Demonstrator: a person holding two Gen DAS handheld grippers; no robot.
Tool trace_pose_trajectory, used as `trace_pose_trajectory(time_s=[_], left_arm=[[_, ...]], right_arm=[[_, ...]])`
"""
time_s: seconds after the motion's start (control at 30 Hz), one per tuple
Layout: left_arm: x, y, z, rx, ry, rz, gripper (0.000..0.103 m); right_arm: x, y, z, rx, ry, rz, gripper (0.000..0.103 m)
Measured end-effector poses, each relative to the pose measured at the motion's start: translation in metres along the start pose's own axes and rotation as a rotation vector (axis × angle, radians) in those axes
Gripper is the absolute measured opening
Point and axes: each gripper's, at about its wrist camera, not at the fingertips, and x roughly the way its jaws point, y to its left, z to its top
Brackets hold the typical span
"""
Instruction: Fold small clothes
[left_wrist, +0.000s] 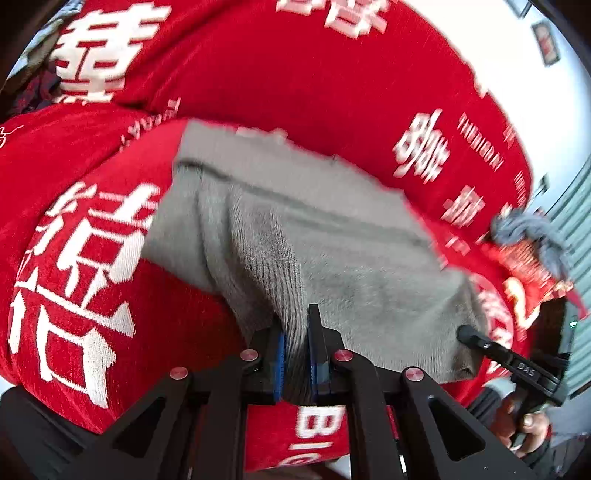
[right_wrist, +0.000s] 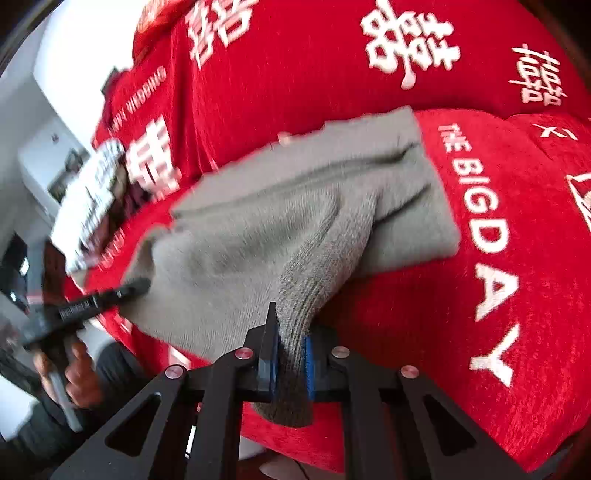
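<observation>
So the left gripper (left_wrist: 295, 354) was clamped down on a ribbed edge of the gray knit garment (left_wrist: 314, 240), blue pads pinching the fabric tight with a bunch of it poking out below the jaws. Same deal on the other side: the right gripper (right_wrist: 290, 363) had its own ribbed bit of that gray piece (right_wrist: 258, 229) squeezed between the pads, a wad hanging out under them. The knit stretched between the two, lifted at the near edge, while the far part lay flat and already doubled over on the red blanket (right_wrist: 498, 332) with the white lettering. From the left camera you could see the right gripper's black finger (left_wrist: 480, 341) at the garment's corner, and the person's hand (left_wrist: 528, 432) under it. Everything was a bit blurry.
</observation>
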Motion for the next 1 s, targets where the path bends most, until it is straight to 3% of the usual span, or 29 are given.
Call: trace_pose_trajectory(time_s=[0.13, 0.27, 0.4, 0.43, 0.47, 0.53, 0.67, 0.8, 0.9, 0.93, 0.97, 1.0], left_arm=[[-0.035, -0.013, 0.013, 0.002, -0.129, -0.056, 0.011], [-0.059, -0.04, 0.039, 0.055, -0.208, -0.049, 0.011], [-0.069, -0.064, 0.071, 0.082, -0.283, -0.039, 0.011], [-0.07, -0.066, 0.076, 0.083, -0.292, -0.033, 0.001], [-0.07, -0.067, 0.082, 0.084, -0.294, -0.029, 0.001], [-0.065, -0.067, 0.089, 0.08, -0.281, -0.023, 0.001], [-0.037, -0.047, 0.085, 0.04, -0.125, -0.004, 0.001], [-0.014, -0.008, 0.048, -0.032, 0.01, 0.062, 0.001], [0.011, 0.022, 0.012, -0.121, 0.124, 0.063, 0.001], [0.019, 0.027, 0.0, -0.133, 0.155, 0.03, 0.0], [0.017, 0.024, -0.01, -0.107, 0.128, -0.021, 0.0], [0.007, 0.016, -0.018, -0.072, 0.048, -0.029, 0.0]], right_arm=[[-0.03, 0.009, 0.015, 0.032, -0.097, 0.069, 0.011], [-0.057, 0.025, 0.045, 0.055, -0.194, 0.121, 0.011], [-0.065, 0.04, 0.072, 0.052, -0.23, 0.115, 0.011], [-0.065, 0.043, 0.076, 0.048, -0.229, 0.111, 0.011], [-0.064, 0.046, 0.08, 0.041, -0.227, 0.102, 0.011], [-0.059, 0.05, 0.083, 0.029, -0.217, 0.094, 0.011], [-0.041, 0.046, 0.08, 0.02, -0.183, 0.028, 0.011], [-0.033, 0.031, 0.064, 0.028, -0.159, 0.008, 0.011], [-0.033, 0.028, 0.052, 0.002, -0.156, -0.011, 0.011], [-0.033, 0.027, 0.048, 0.0, -0.154, -0.014, 0.011], [-0.033, 0.026, 0.044, -0.003, -0.152, -0.019, 0.011], [-0.033, 0.026, 0.041, -0.009, -0.15, -0.027, 0.011]])
